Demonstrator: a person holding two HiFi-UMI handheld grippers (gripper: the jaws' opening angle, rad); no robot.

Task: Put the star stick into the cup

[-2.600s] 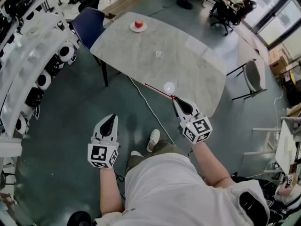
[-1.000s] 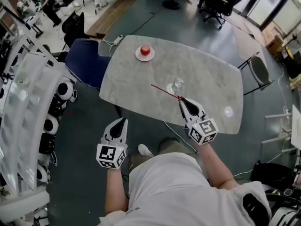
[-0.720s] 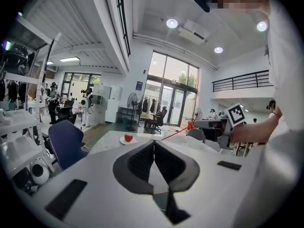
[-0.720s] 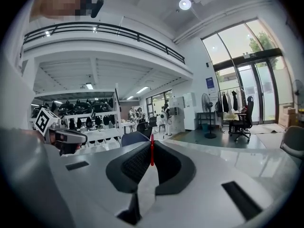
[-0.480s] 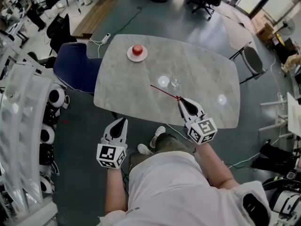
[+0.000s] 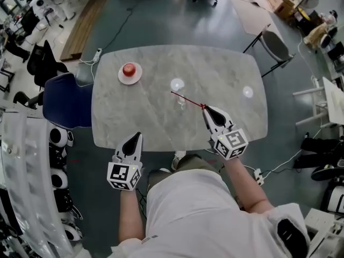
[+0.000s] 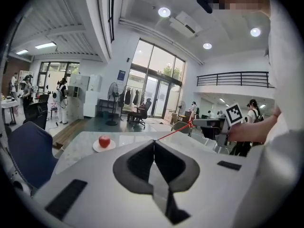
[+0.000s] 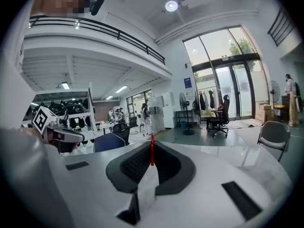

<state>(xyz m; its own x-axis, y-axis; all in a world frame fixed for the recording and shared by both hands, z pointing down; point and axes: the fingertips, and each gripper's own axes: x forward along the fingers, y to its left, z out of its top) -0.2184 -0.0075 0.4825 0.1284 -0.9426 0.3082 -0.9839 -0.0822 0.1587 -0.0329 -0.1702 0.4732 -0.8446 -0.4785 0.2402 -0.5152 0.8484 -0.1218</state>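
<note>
My right gripper (image 6: pixel 205 108) is shut on one end of a thin red star stick (image 6: pixel 187 99), which juts out to the upper left over the grey marble table (image 6: pixel 226 69). In the right gripper view the stick (image 8: pixel 152 152) stands up between the closed jaws of that gripper (image 8: pixel 152 164). A small clear cup (image 6: pixel 181 102) shows faintly on the table just under the stick's shaft. The left gripper (image 6: pixel 138 135) hovers at the table's near edge; its jaws (image 7: pixel 154 142) are shut with nothing in them. From the left gripper view the stick (image 7: pixel 173 132) appears at the right.
A red apple on a white plate (image 6: pixel 129 71) sits at the table's far left. A blue chair (image 6: pixel 62 101) stands at the left end and a grey chair (image 6: pixel 275 46) at the far right corner. Cables lie on the floor, and white robot parts (image 6: pixel 56 138) line the left.
The view has swung round so the table now lies square in front. Both grippers have come up to its near edge. The right one has kept the stick throughout.
</note>
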